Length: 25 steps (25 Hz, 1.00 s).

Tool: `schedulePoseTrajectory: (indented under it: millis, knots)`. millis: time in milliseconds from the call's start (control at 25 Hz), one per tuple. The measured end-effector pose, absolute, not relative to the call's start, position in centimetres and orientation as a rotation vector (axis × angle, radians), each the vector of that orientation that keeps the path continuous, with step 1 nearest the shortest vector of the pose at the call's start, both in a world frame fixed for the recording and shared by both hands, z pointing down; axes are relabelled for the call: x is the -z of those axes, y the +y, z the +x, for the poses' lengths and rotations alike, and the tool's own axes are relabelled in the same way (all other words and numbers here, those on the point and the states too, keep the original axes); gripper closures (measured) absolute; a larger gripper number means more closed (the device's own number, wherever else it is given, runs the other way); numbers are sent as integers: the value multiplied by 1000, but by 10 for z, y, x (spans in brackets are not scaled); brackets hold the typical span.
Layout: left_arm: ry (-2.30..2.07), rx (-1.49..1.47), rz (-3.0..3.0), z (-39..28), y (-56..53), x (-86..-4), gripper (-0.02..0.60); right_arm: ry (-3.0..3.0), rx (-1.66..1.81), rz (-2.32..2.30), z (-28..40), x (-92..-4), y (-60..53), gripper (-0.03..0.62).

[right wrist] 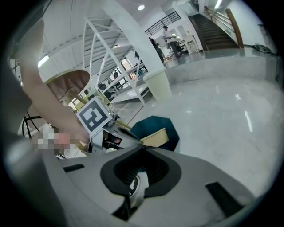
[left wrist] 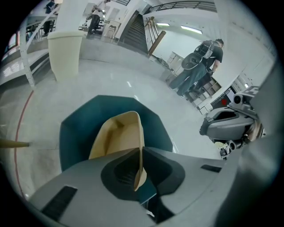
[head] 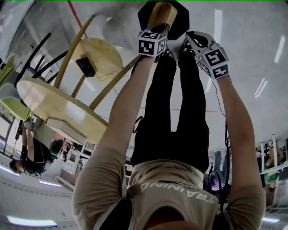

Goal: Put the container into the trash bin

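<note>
A tan, thin-walled container (head: 162, 13) hangs over the open dark teal trash bin (head: 180, 20) on the floor. My left gripper (head: 161, 28) is shut on the container's edge. In the left gripper view the jaws pinch one wall of the container (left wrist: 117, 137), with the bin (left wrist: 75, 128) right behind it. My right gripper (head: 191, 41) is beside it, a little to the right, shut with nothing in it. The right gripper view shows the container (right wrist: 156, 136) above the bin (right wrist: 155, 124), and the left gripper's marker cube (right wrist: 94, 116) next to them.
A round wooden table (head: 58, 108) stands to the left, and by it a smaller round top (head: 101, 54) carrying a black object (head: 85, 67). Green chairs (head: 9, 96) sit at the far left. A person (left wrist: 202, 60) stands far off; a pale pillar base (left wrist: 64, 55) rises beyond the bin.
</note>
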<state>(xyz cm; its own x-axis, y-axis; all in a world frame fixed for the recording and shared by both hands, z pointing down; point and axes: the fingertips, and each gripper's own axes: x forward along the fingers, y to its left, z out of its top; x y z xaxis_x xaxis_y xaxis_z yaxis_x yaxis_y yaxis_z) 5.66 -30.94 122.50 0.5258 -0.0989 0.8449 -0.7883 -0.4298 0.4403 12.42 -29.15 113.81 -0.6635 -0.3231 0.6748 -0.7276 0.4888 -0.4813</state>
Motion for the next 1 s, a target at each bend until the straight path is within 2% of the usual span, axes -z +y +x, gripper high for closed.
schedulePoseTrajectory:
  millis: [120, 280, 360, 520, 720, 1000]
  knots:
    - [-742, -994, 1894, 54, -309, -1224, 545, -2213, -1080, 858, 127, -1140, -287, 594]
    - [-754, -985, 1924, 59, -315, -1214, 486, -2184, -1093, 866, 135, -1142, -282, 594]
    - [-759, -968, 1922, 59, -315, -1208, 484, -2191, -1101, 862, 135, -1138, -279, 594]
    - [-747, -941, 1934, 64, -316, -1186, 498, -2209, -1081, 870, 136, -1121, -282, 594]
    - [-688, -946, 1987, 78, -299, -1113, 572, -2228, -1041, 898, 138, -1060, -276, 594]
    - [-696, -912, 2118, 90, -306, -972, 572, -2277, -969, 982, 151, -942, -287, 594]
